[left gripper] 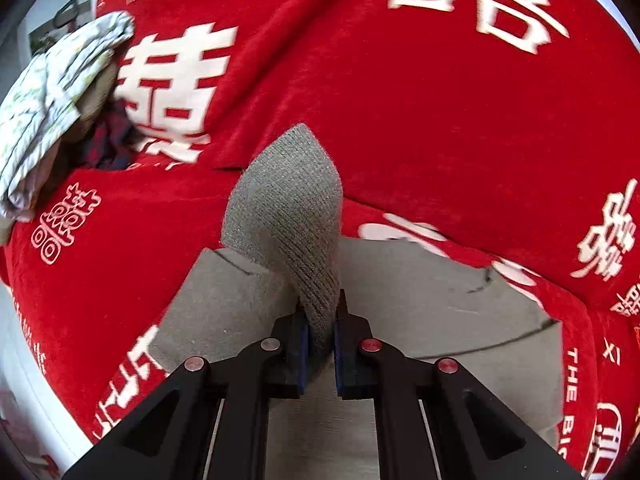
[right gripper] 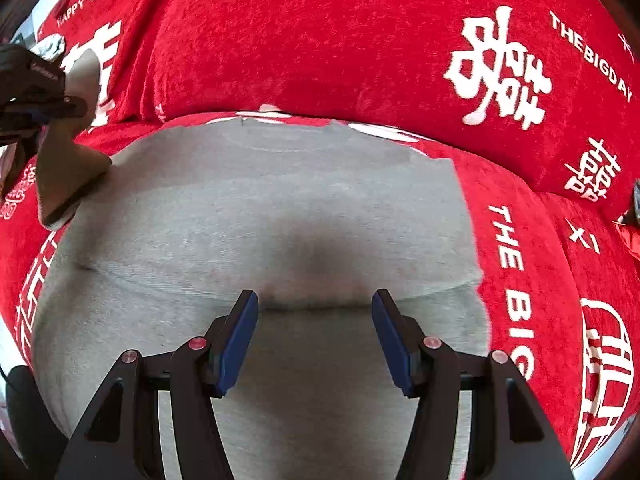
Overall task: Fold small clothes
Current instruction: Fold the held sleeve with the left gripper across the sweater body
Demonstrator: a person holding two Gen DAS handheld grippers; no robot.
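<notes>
left gripper (left gripper: 320,320): clamps grey garment (left gripper: 280,208) | right gripper (right gripper: 315,320): open, empty

My left gripper (left gripper: 320,320) is matte black, built of angular linkage arms that fan out toward the camera, each arm cut with a triangular recess. Four round rivet heads (left gripper: 270,345) sit on the pivots, silvery with a pinkish-red tint. My fingers are black blocks faced with dark blue pads (left gripper: 305,354). Pale metal rails run back under the arms.

My right gripper (right gripper: 315,312) has the same black linkage, the same four reddish rivets (right gripper: 197,343), and long flat blue pads (right gripper: 240,340) on black backing. A black crossbar joins the finger bases. A dark glove (right gripper: 30,76) with small pale lettering shows in the right wrist view.
</notes>
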